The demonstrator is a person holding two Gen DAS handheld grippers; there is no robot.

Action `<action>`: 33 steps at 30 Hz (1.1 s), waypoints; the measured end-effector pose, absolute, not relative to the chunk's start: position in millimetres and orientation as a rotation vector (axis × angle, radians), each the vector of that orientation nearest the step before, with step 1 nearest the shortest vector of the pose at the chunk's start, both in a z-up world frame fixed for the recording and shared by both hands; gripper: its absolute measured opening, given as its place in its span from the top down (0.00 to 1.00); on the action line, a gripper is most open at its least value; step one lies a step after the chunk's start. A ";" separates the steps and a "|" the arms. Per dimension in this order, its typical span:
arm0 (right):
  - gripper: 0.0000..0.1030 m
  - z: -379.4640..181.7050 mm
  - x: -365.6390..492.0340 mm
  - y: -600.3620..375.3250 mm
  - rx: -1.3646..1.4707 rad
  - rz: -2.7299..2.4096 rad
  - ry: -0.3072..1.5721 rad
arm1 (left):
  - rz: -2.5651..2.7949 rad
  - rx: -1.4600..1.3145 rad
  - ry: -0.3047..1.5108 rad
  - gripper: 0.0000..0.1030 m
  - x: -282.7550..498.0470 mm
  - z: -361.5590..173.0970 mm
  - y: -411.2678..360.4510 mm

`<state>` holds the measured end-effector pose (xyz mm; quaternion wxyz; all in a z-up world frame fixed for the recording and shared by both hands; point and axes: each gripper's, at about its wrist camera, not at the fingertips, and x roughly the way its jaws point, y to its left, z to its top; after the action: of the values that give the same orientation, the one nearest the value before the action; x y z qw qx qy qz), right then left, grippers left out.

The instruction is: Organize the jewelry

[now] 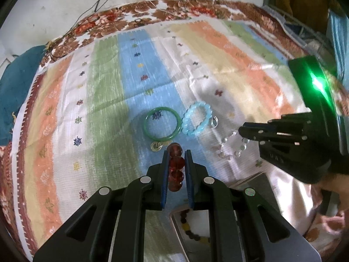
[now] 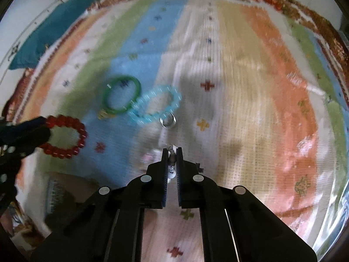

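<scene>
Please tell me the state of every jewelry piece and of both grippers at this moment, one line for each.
left gripper: shut on red bead bracelet, lifted.
right gripper: shut on clear bead bracelet.
green bangle: lying flat on the striped cloth.
light blue bead bracelet: lying flat, touching the bangle.
silver ring: lying free on the cloth.

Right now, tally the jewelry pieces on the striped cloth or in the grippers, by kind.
Beaded bracelets: 3 (dark red bead bracelet in the left gripper, light blue bead bracelet, clear bead bracelet in the right gripper)
Smooth green bangle: 1
Silver ring: 1
Small gold trinket: 1
Total: 6
</scene>
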<state>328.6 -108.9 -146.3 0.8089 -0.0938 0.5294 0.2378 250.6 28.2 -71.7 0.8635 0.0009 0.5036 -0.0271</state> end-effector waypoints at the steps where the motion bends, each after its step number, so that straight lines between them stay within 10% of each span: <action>1: 0.92 -140.9 325.1 -106.8 -0.203 0.517 1.118 | -0.060 -0.004 1.046 0.87 249.1 -67.1 28.5; 33: 0.93 -58.0 239.5 -128.7 -0.143 0.623 0.827 | -0.127 -0.087 0.896 0.87 182.2 -13.8 19.1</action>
<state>239.5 -128.7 -58.0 0.8666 -0.0683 0.3948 0.2976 182.2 19.1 -13.8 0.8985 -0.0419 0.4327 -0.0614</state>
